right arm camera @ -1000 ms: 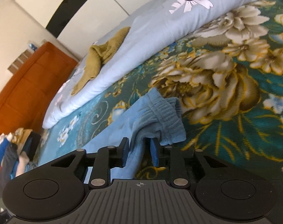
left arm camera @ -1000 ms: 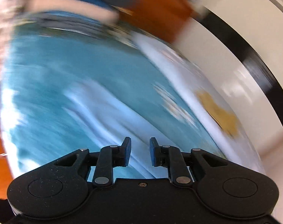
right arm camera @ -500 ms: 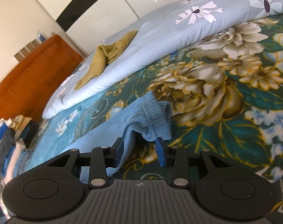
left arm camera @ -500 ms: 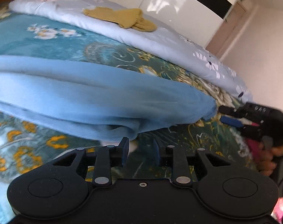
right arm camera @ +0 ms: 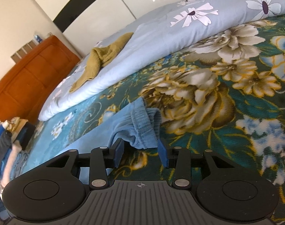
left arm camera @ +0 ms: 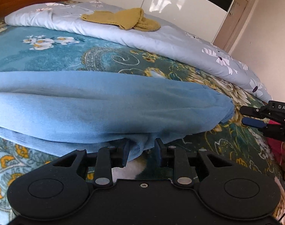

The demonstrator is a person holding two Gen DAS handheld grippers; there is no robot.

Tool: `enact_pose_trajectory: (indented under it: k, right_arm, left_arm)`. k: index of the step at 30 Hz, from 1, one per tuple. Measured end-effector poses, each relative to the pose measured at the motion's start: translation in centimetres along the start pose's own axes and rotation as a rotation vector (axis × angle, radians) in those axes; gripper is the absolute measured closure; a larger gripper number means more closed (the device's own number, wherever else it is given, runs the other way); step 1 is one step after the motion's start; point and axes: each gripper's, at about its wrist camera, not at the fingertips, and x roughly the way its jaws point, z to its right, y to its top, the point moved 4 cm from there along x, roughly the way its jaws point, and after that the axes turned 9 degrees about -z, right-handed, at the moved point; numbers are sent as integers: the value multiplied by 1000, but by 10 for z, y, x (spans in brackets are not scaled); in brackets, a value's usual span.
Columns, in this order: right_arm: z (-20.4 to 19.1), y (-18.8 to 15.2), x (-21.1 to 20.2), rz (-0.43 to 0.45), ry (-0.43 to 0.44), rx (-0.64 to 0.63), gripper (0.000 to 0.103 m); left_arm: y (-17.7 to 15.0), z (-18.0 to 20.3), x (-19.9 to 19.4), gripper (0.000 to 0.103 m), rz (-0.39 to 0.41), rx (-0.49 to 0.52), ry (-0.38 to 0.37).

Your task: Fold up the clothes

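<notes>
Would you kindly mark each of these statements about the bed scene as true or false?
1. A mustard-yellow garment lies on the pale floral quilt. True.
2. The light blue garment hangs from a hanger. False: it lies on the teal floral blanket.
3. The right tongs are clamped on the blue garment's elastic waistband. False: the pads stand apart either side of it, having just opened.
4. The left tongs have a blue fabric edge between their open pads. True.
5. The headboard is white. False: it is orange-brown wood.
</notes>
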Motion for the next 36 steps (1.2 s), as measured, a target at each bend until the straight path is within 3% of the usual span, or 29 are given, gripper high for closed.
enact_pose_trajectory:
  k: [4, 7, 14, 19, 26, 31, 36]
  right_arm:
    - [-3, 7, 0, 11, 1, -20, 67]
    - [-5, 18, -4, 39, -4, -35, 66]
    - [-1, 39, 13, -10, 3, -89, 62]
    - [13, 42, 32, -64, 35, 2, 61]
    - [30, 38, 32, -40, 64, 91, 58]
    - [44, 51, 27, 11, 54, 158, 58]
    - [46, 58, 50, -59, 74, 177, 58]
  left_arm:
    - [4, 4, 5, 78, 37, 18, 19]
    - [4, 3, 0, 98, 72, 12, -1]
    - [-5, -14, -47, 100, 142, -11, -177]
    - [-18, -16, -61, 100, 123, 20, -185]
    - [-37, -10, -67, 100, 87, 56, -197]
    - [-37, -17, -62, 99, 71, 0, -178]
    - [-26, -10, -56, 96, 86, -21, -215]
